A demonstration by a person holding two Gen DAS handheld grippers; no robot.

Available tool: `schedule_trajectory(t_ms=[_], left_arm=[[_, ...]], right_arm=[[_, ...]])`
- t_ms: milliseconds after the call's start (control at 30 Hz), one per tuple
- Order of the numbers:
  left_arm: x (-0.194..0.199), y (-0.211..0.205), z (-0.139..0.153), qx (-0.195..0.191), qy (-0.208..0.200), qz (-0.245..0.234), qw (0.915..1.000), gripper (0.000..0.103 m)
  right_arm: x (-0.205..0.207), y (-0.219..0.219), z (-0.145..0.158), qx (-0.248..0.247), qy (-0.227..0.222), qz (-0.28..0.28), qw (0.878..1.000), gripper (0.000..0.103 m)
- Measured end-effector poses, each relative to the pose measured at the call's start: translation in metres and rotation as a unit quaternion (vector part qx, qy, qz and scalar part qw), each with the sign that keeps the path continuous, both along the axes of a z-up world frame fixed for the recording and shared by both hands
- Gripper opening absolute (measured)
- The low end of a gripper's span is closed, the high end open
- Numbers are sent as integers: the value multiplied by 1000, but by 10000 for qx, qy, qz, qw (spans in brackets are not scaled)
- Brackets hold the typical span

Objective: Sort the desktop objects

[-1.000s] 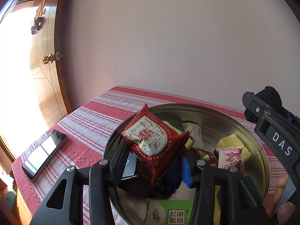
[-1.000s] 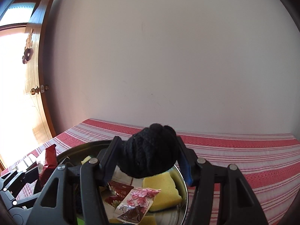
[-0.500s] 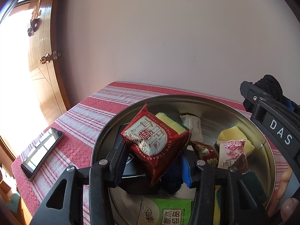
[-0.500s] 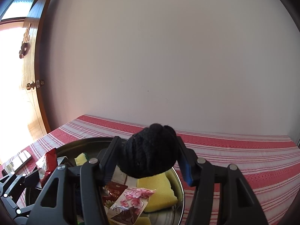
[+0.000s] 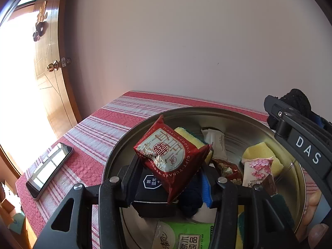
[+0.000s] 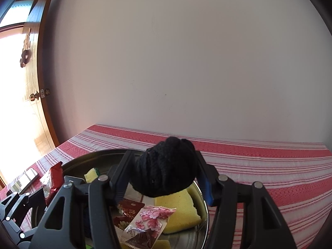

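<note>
My left gripper (image 5: 170,166) is shut on a red snack packet (image 5: 171,155) and holds it above the round metal basin (image 5: 145,124). My right gripper (image 6: 166,172) is shut on a black knitted ball (image 6: 166,170), held over the basin's right rim (image 6: 204,205); it also shows at the right of the left wrist view (image 5: 296,101). The basin holds yellow sponges (image 6: 178,207), a pink flowered packet (image 6: 147,222), a white packet (image 5: 215,143), a black box (image 5: 151,186) and a green packet (image 5: 186,238).
A phone (image 5: 49,168) lies on the red striped tablecloth (image 6: 259,166) left of the basin, near the table's left edge. A plain wall stands behind the table. A wooden door (image 5: 49,66) is at the left.
Both grippers rose slightly and moved a little left over the basin, each still holding its object. The basin's contents stayed put.
</note>
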State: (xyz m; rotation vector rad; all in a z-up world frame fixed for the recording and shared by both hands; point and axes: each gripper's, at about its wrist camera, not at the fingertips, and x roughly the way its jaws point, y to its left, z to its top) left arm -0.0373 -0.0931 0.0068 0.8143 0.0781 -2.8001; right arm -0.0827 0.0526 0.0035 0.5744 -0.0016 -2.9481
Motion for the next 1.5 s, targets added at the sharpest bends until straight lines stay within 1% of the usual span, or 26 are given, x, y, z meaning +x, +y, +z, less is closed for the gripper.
schedule_trajectory(t_ms=[33,67,100,133,167,200,233,267,300,367,500,633,733,933,1067,1267,1400,1500], left_arm=[[-1,0,-1,-9,-46,7,10000,52],[-2,0,-2,-2,-102,-1,9999,53],[-2,-1,-3,30,-148,-16,9999,54],[-3,-1,-4,69,-179,-22,9998,59],[-2,-2,-4,106,-201,-25,9997,65],[-2,-3,-4,138,-216,-20,9997,68],[-1,-4,-4,171,-218,-12,9996,74],[-1,-5,-3,200,-202,-5,9996,78],[0,-5,-3,201,-183,6,9996,79],[1,-6,-1,134,-164,55,9998,81],[3,-6,2,7,-133,150,9998,88],[9,-11,6,87,-27,123,9999,92],[13,-13,8,163,38,105,9998,96],[22,-13,11,76,151,48,9998,102],[27,-13,10,111,207,6,9997,102],[35,-7,11,-143,183,75,9997,102],[42,-8,14,-99,209,55,9997,102],[45,-10,15,-86,138,9,9999,102]], right_arm=[[-1,-1,0,20,-28,43,10000,63],[-2,-2,-1,60,-56,84,9999,69],[-1,-3,-1,91,-37,72,9999,81],[2,-3,-1,99,53,57,9999,88],[7,-3,1,95,190,40,9998,89],[12,-3,3,86,314,29,9995,93],[16,-3,5,97,420,7,9991,99],[20,-4,6,131,516,-38,9986,101],[24,-3,7,169,603,-82,9980,102],[29,-5,8,254,688,-82,9973,102],[32,-9,8,332,688,17,9971,103],[37,-14,7,372,665,196,9969,103],[41,-18,5,541,746,8,9957,103],[56,-7,8,208,833,-58,9963,103],[68,-2,9,97,911,-148,9957,103],[80,5,9,-114,834,-349,9958,103],[96,9,12,-386,686,-579,9952,103],[105,7,14,-325,602,-731,9950,103]])
